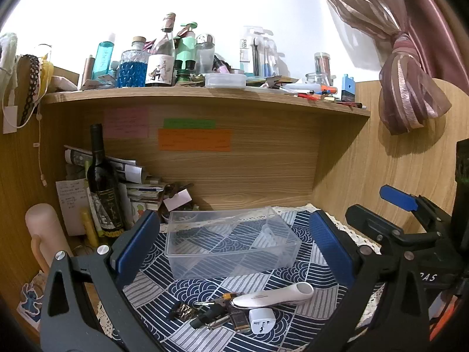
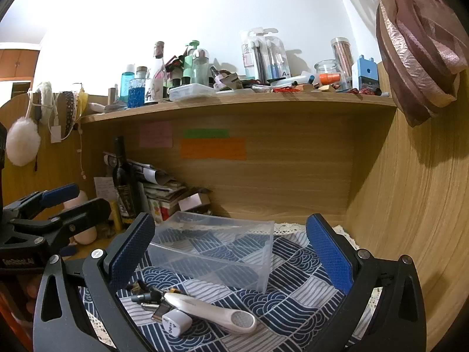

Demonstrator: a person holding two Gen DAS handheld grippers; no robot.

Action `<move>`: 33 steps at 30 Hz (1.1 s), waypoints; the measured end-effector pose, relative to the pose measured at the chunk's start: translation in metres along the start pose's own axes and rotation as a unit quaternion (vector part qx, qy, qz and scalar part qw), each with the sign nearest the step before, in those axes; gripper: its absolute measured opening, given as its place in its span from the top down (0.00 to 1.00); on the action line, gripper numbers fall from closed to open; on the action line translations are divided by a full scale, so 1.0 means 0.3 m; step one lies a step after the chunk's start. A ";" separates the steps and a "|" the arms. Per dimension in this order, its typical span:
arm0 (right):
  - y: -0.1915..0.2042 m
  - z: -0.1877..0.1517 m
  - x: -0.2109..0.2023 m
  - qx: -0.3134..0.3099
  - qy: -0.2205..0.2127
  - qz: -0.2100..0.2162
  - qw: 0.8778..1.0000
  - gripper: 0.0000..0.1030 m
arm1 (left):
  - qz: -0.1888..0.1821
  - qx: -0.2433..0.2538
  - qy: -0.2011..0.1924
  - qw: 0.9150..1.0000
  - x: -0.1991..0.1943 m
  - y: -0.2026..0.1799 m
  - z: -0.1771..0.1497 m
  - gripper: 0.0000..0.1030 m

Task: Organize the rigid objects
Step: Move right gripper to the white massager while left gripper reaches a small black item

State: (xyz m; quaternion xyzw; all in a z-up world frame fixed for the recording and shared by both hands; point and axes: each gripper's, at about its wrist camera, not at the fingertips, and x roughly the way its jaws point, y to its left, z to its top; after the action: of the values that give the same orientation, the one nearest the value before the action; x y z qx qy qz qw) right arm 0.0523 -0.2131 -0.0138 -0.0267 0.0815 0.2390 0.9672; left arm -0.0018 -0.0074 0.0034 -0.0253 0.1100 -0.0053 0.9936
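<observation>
A clear plastic box (image 1: 231,242) with dividers stands on the blue patterned cloth (image 1: 293,275); it also shows in the right wrist view (image 2: 217,252). In front of it lies a small pile: a white handheld device (image 1: 272,296) (image 2: 211,312), a white plug adapter (image 1: 261,320) (image 2: 176,324), a bunch of keys (image 1: 211,311) and small dark parts (image 2: 146,293). My left gripper (image 1: 234,249) is open and empty, above the pile, facing the box. My right gripper (image 2: 231,252) is open and empty, to the right of the left one, also facing the box.
A dark wine bottle (image 1: 102,184), stacked papers (image 1: 140,187) and a pink flask (image 1: 47,234) crowd the back left. The shelf (image 1: 205,95) above holds several bottles and clutter. Wooden walls close in the back and right (image 2: 410,220). A curtain (image 1: 410,67) hangs at upper right.
</observation>
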 end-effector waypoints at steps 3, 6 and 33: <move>0.002 0.000 0.000 0.000 -0.002 0.003 1.000 0.00 | 0.002 0.002 0.001 1.000 0.001 -0.001 -0.001 0.00; -0.001 -0.004 0.003 -0.002 -0.003 0.007 1.000 0.00 | 0.004 0.002 0.006 1.000 0.004 0.006 -0.002 0.00; -0.052 -0.343 0.341 -0.034 0.271 0.103 0.957 0.16 | 0.051 -0.038 0.292 0.954 0.292 0.305 -0.423 0.55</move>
State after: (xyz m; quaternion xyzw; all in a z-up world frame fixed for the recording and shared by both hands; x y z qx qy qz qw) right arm 0.1337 -0.1894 -0.1325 -0.1142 0.3345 0.3241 0.8775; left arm 0.0562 0.0762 -0.1441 -0.0544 0.3966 0.0425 0.9154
